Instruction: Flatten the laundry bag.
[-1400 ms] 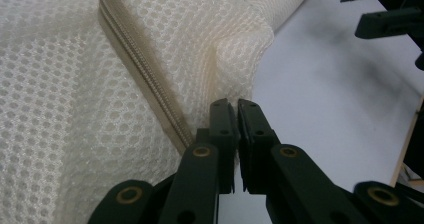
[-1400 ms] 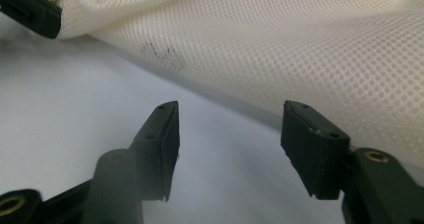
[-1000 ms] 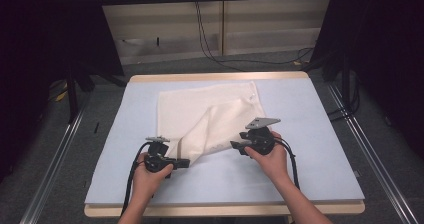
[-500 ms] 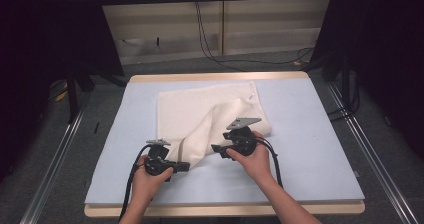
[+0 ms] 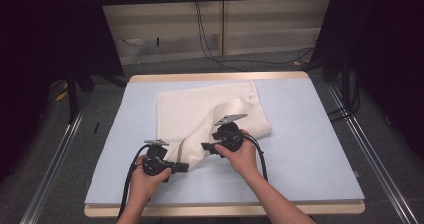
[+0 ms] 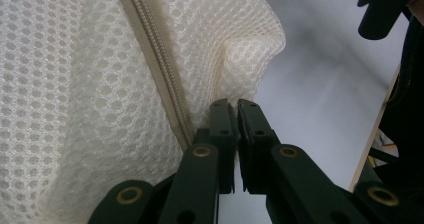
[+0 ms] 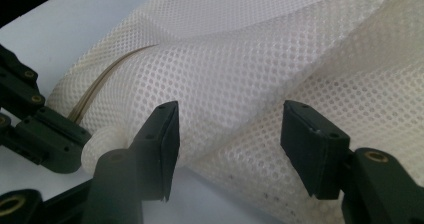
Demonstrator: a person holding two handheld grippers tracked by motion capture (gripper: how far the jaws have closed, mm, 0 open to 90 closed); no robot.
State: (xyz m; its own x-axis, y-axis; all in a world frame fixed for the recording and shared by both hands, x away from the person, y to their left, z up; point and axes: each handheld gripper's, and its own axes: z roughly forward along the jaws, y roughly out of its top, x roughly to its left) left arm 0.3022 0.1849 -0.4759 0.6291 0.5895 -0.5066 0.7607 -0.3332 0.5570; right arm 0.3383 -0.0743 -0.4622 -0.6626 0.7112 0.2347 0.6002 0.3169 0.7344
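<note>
A cream mesh bag (image 5: 200, 109) lies on the pale table (image 5: 310, 134), one corner folded over toward the front. Its zipper (image 6: 150, 59) runs past my left gripper (image 6: 236, 104), which is shut on the mesh edge at the front tip of the fold (image 5: 186, 167). My right gripper (image 5: 204, 148) hovers at the fold just to the right of it. Its jaws (image 7: 230, 124) stand apart and have just been closing a little; the rolled mesh (image 7: 250, 74) lies between and beyond them, untouched by the pads. The left gripper (image 7: 35, 129) shows at that view's left edge.
The table's wooden front edge (image 5: 225, 210) runs close under both forearms. Metal rails (image 5: 50, 164) flank the table on the floor. Cables (image 5: 210, 44) trail across the floor behind it. Bare tabletop spreads to the right of the bag.
My right hand has slid left along the folded mesh, closing in on the left gripper. The left gripper has stayed put with the mesh corner in it.
</note>
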